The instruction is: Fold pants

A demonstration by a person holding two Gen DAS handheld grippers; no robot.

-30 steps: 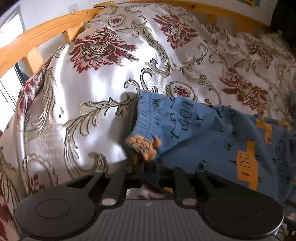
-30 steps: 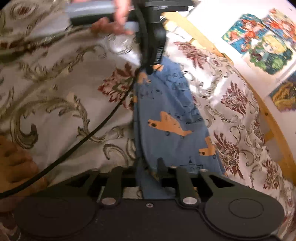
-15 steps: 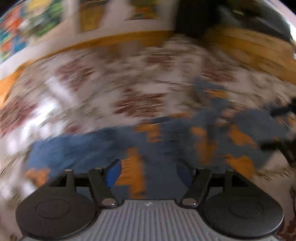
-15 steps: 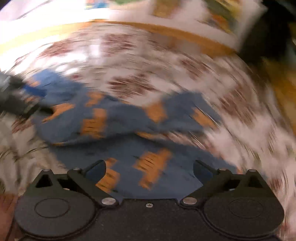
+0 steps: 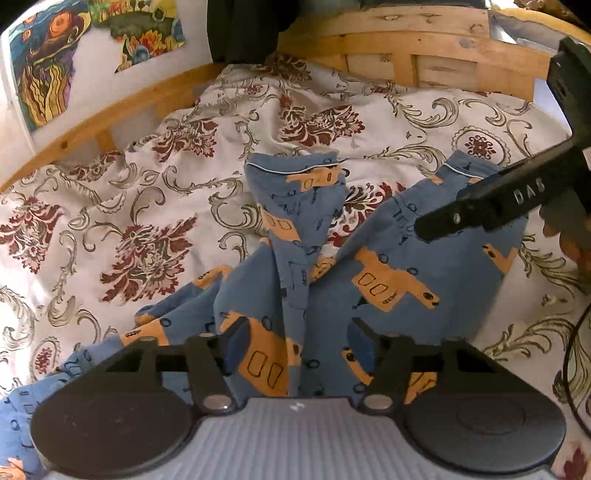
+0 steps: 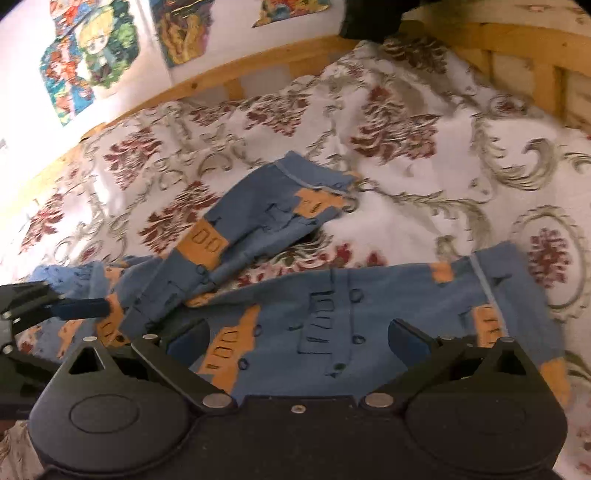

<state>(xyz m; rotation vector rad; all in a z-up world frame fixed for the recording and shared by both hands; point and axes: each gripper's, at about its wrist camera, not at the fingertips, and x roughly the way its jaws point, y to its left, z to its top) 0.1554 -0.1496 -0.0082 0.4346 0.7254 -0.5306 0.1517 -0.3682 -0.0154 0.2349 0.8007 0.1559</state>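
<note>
Blue pants [image 5: 388,280] with orange prints lie rumpled on the floral bedspread [image 5: 140,206], their two legs spread in a V away from me. In the left wrist view my left gripper [image 5: 297,343] is open just above the waist part, holding nothing. In the right wrist view my right gripper [image 6: 299,339] is open wide over the nearer leg [image 6: 369,306], while the other leg [image 6: 258,221] runs off to the upper left. The right gripper's body [image 5: 480,210] reaches in over the right leg. The left gripper [image 6: 55,306] enters at the left edge by the waist.
A wooden bed frame [image 5: 424,48] runs round the far side of the bedspread. Colourful posters [image 6: 92,55] hang on the white wall behind. A dark object [image 5: 243,29] stands at the frame's corner. A black cable [image 5: 569,354] curves at the right edge.
One second ago both grippers were shut on the pants' edges. Both have since swung round in a blur, opened and let go, and the pants now lie spread on the bed.
</note>
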